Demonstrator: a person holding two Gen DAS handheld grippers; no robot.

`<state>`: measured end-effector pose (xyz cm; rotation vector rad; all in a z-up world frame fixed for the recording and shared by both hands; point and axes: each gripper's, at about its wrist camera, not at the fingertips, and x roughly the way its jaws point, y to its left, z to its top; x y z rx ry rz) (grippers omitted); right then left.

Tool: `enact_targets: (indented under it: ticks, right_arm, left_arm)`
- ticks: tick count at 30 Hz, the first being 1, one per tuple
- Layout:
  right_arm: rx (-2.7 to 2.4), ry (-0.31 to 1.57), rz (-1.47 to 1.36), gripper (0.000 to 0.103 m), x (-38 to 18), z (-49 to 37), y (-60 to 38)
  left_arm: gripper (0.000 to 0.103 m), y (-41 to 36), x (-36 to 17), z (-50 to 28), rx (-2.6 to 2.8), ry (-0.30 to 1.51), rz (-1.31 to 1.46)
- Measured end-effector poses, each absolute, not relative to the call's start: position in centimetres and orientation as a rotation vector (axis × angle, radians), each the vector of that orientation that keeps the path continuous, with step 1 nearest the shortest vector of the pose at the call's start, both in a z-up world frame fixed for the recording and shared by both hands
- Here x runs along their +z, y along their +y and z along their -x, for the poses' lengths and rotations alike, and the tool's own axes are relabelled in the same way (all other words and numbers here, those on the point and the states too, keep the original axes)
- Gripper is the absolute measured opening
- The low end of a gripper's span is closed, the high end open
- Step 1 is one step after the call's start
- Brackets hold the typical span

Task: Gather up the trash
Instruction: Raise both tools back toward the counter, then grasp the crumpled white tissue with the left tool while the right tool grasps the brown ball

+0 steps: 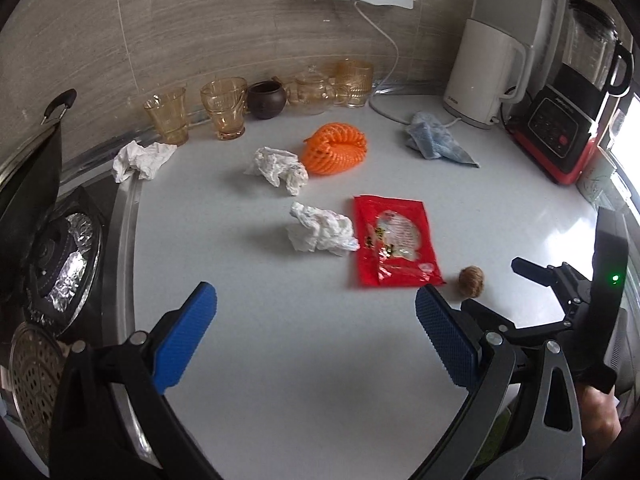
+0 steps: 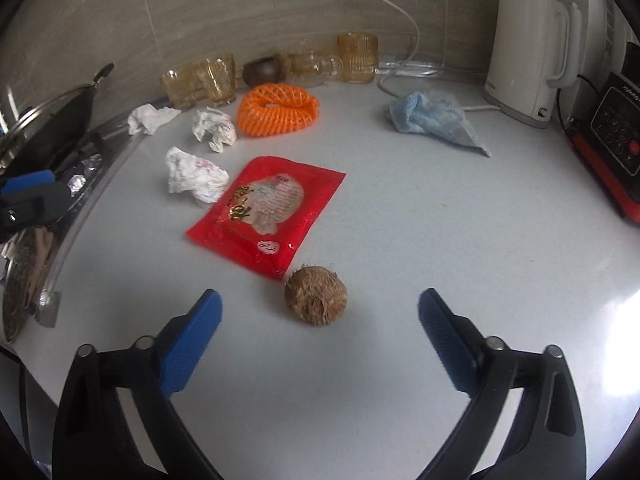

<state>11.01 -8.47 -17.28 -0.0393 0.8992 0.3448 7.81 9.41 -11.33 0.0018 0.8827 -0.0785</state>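
Observation:
Trash lies on a white counter: a red snack wrapper, a brown fuzzy ball, an orange foam net and three crumpled white tissues. My right gripper is open just in front of the brown ball, which sits between and slightly beyond its blue fingertips, untouched. My left gripper is open over bare counter, short of the wrapper and nearest tissue.
Amber glasses, a dark pot and a glass teapot line the back wall. A blue cloth, white kettle and red-based blender stand at right. A stove with pan lies left.

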Motion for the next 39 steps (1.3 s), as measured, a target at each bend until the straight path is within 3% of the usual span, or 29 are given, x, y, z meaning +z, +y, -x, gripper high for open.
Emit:
enact_targets:
  ticks: [8, 10, 12, 13, 28, 31, 33, 36, 39]
  right_arm:
    - [0.312, 0.913, 0.046, 0.081, -18.3, -11.8, -7.8]
    - [0.313, 0.924, 0.057, 0.067, -18.5, -12.0, -7.6]
    - [0.305, 0.93, 0.07, 0.039, -18.6, -12.1, -7.4]
    - [0.309, 0.935, 0.069, 0.035, -18.6, -12.2, -7.4]
    - [0.253, 0.922, -0.014, 0.035, -15.8, -9.6, -9.0]
    - [0.241, 0.924, -0.028, 0.035, -15.4, -8.9, -9.4]
    - [0.233, 0.927, -0.038, 0.035, -15.2, -8.6, -9.7]
    - [0.223, 0.93, -0.046, 0.035, -15.1, -8.2, -10.0]
    - [0.22, 0.929, -0.056, 0.035, -14.9, -7.8, -10.1]
  left_arm:
    - [0.095, 11.0, -12.3, -9.5, -0.105, 0.896, 0.002]
    - [0.095, 11.2, -12.6, -9.9, -0.113, 0.902, -0.003]
    - [0.095, 11.2, -13.2, -10.6, -0.13, 0.914, -0.01]
    - [0.095, 11.1, -13.5, -10.9, -0.135, 0.919, -0.016]
    - [0.095, 9.6, -17.4, -18.1, -0.192, 0.981, 0.023]
    - [0.076, 9.8, -18.2, -19.2, -0.206, 1.007, 0.071]
    - [0.046, 9.9, -18.8, -19.7, -0.208, 1.034, 0.088]
    - [0.028, 10.3, -19.1, -19.8, -0.207, 1.031, 0.127]
    - [0.019, 10.7, -18.5, -19.6, -0.204, 1.012, 0.132]
